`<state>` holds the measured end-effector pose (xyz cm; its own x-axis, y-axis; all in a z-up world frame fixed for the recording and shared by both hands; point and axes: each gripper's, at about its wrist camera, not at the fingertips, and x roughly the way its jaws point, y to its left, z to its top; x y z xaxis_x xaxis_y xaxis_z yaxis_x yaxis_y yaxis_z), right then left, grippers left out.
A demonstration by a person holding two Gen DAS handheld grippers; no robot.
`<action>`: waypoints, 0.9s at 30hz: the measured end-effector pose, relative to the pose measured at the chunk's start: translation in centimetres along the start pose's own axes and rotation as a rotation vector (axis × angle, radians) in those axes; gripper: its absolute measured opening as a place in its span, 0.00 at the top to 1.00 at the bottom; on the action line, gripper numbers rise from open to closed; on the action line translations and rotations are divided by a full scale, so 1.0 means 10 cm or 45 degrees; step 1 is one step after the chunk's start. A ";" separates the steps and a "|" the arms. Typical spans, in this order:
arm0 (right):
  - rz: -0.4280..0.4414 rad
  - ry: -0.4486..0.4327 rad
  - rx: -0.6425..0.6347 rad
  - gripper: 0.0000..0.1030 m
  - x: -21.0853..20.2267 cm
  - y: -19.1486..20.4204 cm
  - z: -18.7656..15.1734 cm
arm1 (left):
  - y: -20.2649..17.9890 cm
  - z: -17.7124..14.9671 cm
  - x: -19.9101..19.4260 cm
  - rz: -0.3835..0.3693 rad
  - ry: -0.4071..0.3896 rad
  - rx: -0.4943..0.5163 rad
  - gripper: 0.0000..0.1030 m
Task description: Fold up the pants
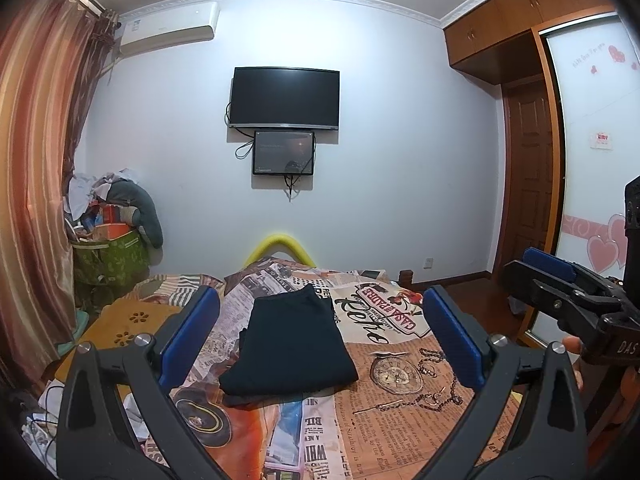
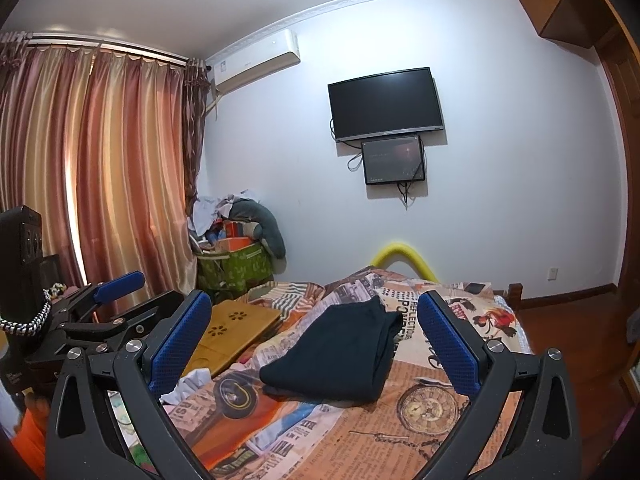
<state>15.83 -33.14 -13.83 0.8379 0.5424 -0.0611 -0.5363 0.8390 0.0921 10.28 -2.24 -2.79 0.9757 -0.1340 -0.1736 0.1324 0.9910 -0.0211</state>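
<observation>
Left wrist view: left gripper (image 1: 320, 344) spread wide, empty, raised above black pants (image 1: 290, 346) lying folded into a compact stack on the printed bedspread (image 1: 420, 408). Right gripper (image 1: 560, 276) seen at the edge, apparently also apart.

Right wrist view: right gripper (image 2: 314, 346) wide, holding nothing; pants (image 2: 340, 356) well ahead. Folding looks finished; probably only a final tidy or withdrawal left.

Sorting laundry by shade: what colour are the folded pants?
Black, plain; the pants show best in the left wrist view.
</observation>
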 end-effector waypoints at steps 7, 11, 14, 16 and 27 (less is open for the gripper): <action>0.001 0.016 0.002 0.00 0.01 -0.02 -0.01 | 0.02 -0.01 0.00 -0.006 0.003 -0.001 0.00; -0.001 0.030 -0.006 0.00 0.02 -0.02 -0.02 | 0.03 -0.01 0.02 -0.004 0.008 -0.007 0.00; -0.002 0.040 -0.008 0.00 0.04 -0.03 -0.04 | 0.04 -0.01 0.03 -0.004 0.011 -0.014 0.00; -0.001 0.043 -0.007 0.00 0.04 -0.04 -0.04 | 0.05 -0.01 0.03 -0.004 0.013 -0.019 0.00; 0.000 0.048 -0.004 0.00 0.05 -0.07 -0.05 | 0.07 -0.02 0.05 -0.015 0.021 -0.030 0.00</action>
<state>16.56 -33.39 -14.37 0.8337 0.5433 -0.0988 -0.5364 0.8393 0.0892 10.81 -1.62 -3.11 0.9710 -0.1462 -0.1892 0.1399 0.9891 -0.0462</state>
